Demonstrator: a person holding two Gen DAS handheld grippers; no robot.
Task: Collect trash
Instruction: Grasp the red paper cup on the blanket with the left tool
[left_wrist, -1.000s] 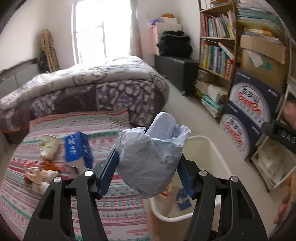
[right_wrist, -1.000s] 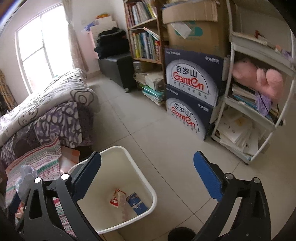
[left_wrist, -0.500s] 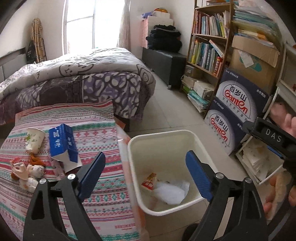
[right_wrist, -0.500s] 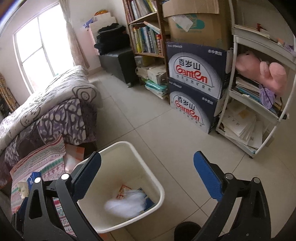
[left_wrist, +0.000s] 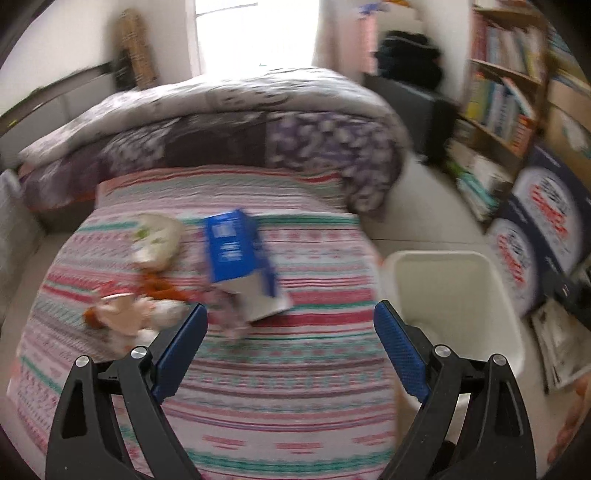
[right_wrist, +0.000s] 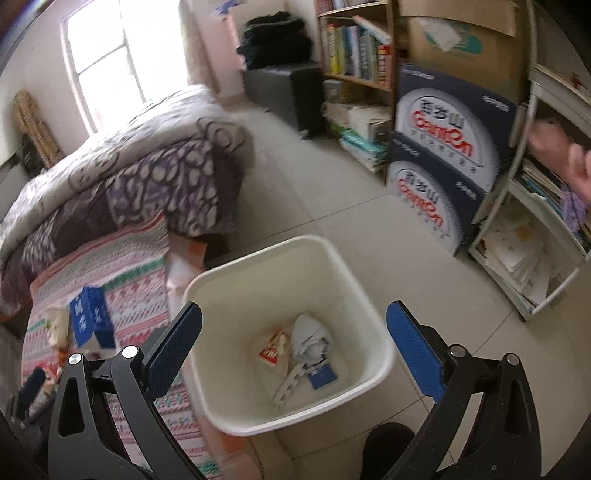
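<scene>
My left gripper (left_wrist: 290, 308) is open and empty above the striped bedspread (left_wrist: 295, 387). Just beyond its fingertips lie a blue milk carton (left_wrist: 232, 251), a crushed paper cup (left_wrist: 157, 236) and some orange-and-white scraps (left_wrist: 125, 314). The white bin (left_wrist: 454, 288) stands on the floor to its right. My right gripper (right_wrist: 295, 308) hovers open and empty over the bin (right_wrist: 280, 273). Inside lie a crumpled grey bag (right_wrist: 310, 334), a red-and-white packet (right_wrist: 273, 349) and a small blue piece (right_wrist: 323, 376). The carton (right_wrist: 90, 314) also shows at the left.
A folded purple-and-grey quilt (left_wrist: 240, 122) covers the bed's far end. Bookshelves (right_wrist: 354, 48), stacked water boxes (right_wrist: 443, 147) and a white rack of papers (right_wrist: 535, 240) line the right side beyond the tiled floor. A dark shoe tip (right_wrist: 388, 443) is by the bin.
The left gripper opened and let go of the crumpled grey bag, which dropped into the bin. It then swung left from the bin to the bedspread. The right gripper drifted left over the bin.
</scene>
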